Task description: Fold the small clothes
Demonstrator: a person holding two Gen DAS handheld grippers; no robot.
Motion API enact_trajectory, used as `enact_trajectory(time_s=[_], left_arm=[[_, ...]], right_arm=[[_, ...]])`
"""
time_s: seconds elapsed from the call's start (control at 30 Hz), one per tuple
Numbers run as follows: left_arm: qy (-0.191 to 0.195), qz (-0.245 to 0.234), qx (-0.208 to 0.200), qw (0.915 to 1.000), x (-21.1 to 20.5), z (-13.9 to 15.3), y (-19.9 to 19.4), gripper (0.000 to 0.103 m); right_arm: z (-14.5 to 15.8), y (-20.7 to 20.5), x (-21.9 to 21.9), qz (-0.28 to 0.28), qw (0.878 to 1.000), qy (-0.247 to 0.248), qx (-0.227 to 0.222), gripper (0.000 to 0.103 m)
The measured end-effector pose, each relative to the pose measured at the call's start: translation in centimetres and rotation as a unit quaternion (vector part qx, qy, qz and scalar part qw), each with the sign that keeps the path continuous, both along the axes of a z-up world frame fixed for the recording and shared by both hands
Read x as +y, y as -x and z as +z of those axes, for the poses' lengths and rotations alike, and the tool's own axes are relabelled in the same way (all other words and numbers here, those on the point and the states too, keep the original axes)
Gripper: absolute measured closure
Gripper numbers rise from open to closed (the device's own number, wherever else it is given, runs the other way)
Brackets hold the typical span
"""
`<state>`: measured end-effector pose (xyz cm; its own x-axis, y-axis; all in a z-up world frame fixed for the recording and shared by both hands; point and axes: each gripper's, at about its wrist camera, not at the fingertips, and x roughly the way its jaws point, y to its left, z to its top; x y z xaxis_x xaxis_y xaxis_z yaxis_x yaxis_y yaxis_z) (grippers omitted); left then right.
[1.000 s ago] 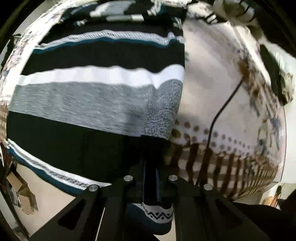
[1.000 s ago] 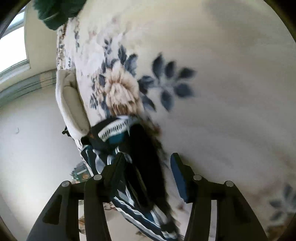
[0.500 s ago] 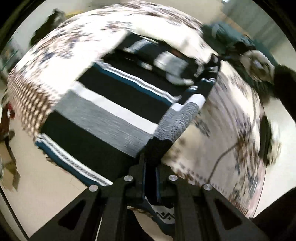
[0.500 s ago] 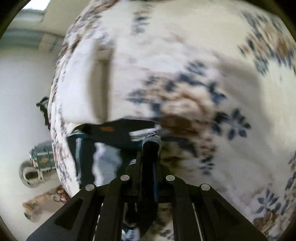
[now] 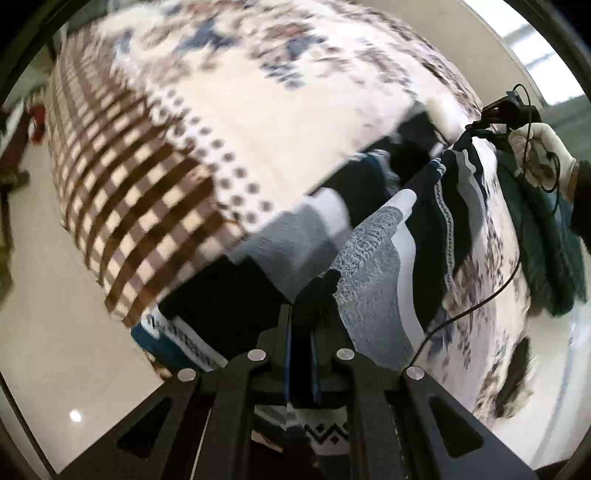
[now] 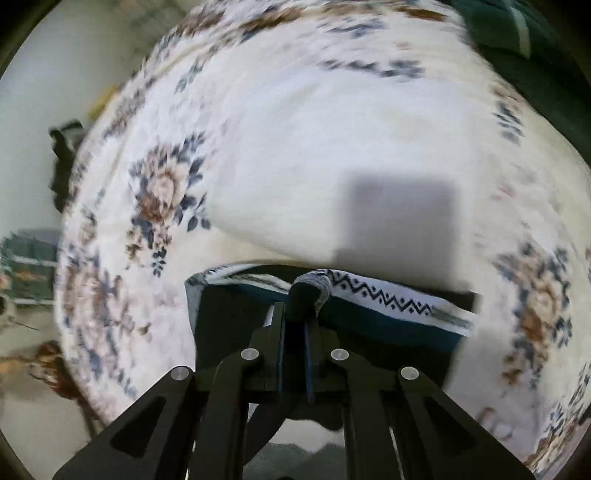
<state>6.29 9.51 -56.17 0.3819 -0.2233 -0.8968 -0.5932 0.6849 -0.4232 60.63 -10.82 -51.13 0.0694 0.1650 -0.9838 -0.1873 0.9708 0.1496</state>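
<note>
A small striped sweater (image 5: 373,266), black, grey, white and teal with a zigzag hem band, hangs lifted above the floral bedspread (image 5: 258,110). My left gripper (image 5: 301,314) is shut on one edge of it. The cloth stretches from there to the far right, where my right gripper (image 5: 476,129) grips its other end in a white-gloved hand (image 5: 535,151). In the right wrist view my right gripper (image 6: 295,314) is shut on the sweater's hem (image 6: 384,295), which drapes to the right above the bedspread (image 6: 295,129).
A dark green garment (image 5: 546,236) lies on the bed at right and shows at the top right of the right wrist view (image 6: 517,29). A black cable (image 5: 480,299) runs across the bed. The bed's checked edge (image 5: 122,184) drops to the pale floor (image 5: 55,332).
Both grippers have lifted the sweater off the bed and swung it; it was spread flat a second ago. The right gripper, open a second ago, is now shut on the hem.
</note>
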Motion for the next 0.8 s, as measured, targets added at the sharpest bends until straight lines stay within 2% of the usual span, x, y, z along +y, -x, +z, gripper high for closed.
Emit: enact_trajectory(time_s=[0.07, 0.1, 0.13, 0.17, 0.23, 0.27, 0.3, 0.37, 0.43, 0.47, 0.5, 0.53, 0.57, 0.6, 0.63, 0.73, 0.77, 0.8], left_arm=[[0.015, 0.013, 0.014, 0.9997, 1.9, -2.1, 0.2, 0.094], [0.038, 0.018, 0.024, 0.9988, 2.9, -3.5, 0.4, 0.093], [0.043, 0.021, 0.044, 0.9979, 3.6, -4.5, 0.6, 0.093], [0.034, 0.026, 0.077, 0.9961, 4.6, -5.5, 1.3, 0.093], [0.030, 0.031, 0.091, 0.9950, 5.9, -6.0, 2.8, 0.092], [0.019, 0.037, 0.106, 0.9934, 6.7, -6.1, 3.9, 0.092], [0.012, 0.038, 0.120, 0.9920, 7.6, -6.1, 5.0, 0.092], [0.012, 0.048, 0.137, 0.9894, 9.0, -5.8, 6.8, 0.092], [0.029, 0.054, 0.126, 0.9902, 9.5, -5.2, 7.5, 0.091], [0.035, 0.050, 0.115, 0.9916, 9.3, -4.6, 7.4, 0.083], [0.039, 0.043, 0.104, 0.9929, 8.9, -4.2, 7.1, 0.070], [0.045, 0.033, 0.088, 0.9946, 8.2, -3.7, 6.5, 0.061], [0.045, 0.026, 0.081, 0.9953, 7.8, -3.5, 6.1, 0.046], [0.044, 0.015, 0.070, 0.9965, 6.9, -3.2, 5.3, 0.041], [0.045, 0.000, 0.060, 0.9972, 5.9, -3.1, 4.5, 0.041], [-0.001, -0.055, 0.058, 0.9968, 2.6, -3.5, 1.9, 0.042], [-0.014, -0.067, 0.058, 0.9959, 1.9, -3.9, 1.3, 0.058], [-0.024, -0.079, 0.064, 0.9946, 1.2, -4.2, 1.0, 0.098]], right_arm=[[-2.3, -0.3, 3.5, 0.012, 1.000, 0.025, 0.007, 0.095], [-3.4, -0.3, 4.3, 0.015, 0.999, 0.033, 0.010, 0.095], [-4.7, -0.5, 5.4, 0.019, 0.999, 0.039, 0.024, 0.094], [-5.9, -0.7, 6.2, 0.014, 0.998, 0.045, 0.041, 0.093], [-6.8, -0.7, 6.5, 0.005, 0.998, 0.040, 0.050, 0.087], [-7.0, -0.5, 6.4, 0.002, 0.998, 0.028, 0.058, 0.086], [-6.9, -0.3, 6.1, 0.000, 0.998, 0.017, 0.064, 0.083], [-6.3, 0.5, 5.1, -0.002, 0.996, -0.020, 0.083, 0.063], [-5.3, 1.8, 3.8, -0.003, 0.994, -0.049, 0.097, 0.049], [-4.5, 2.8, 3.0, -0.001, 0.993, -0.061, 0.099, 0.049], [-3.7, 3.9, 2.2, 0.004, 0.992, -0.071, 0.100, 0.049], [-2.8, 5.6, 1.0, 0.013, 0.991, -0.085, 0.104, 0.048], [-2.1, 6.8, 0.2, 0.017, 0.990, -0.089, 0.108, 0.047], [-1.7, 8.4, -0.7, 0.023, 0.990, -0.089, 0.109, 0.046], [-1.4, 9.8, -1.6, 0.024, 0.989, -0.090, 0.111, 0.045], [-1.6, 14.6, -5.5, 0.018, 0.988, -0.086, 0.124, 0.045], [-2.0, 16.3, -6.9, 0.013, 0.989, -0.083, 0.123, 0.045], [-2.6, 18.0, -8.2, 0.007, 0.988, -0.084, 0.126, 0.045]])
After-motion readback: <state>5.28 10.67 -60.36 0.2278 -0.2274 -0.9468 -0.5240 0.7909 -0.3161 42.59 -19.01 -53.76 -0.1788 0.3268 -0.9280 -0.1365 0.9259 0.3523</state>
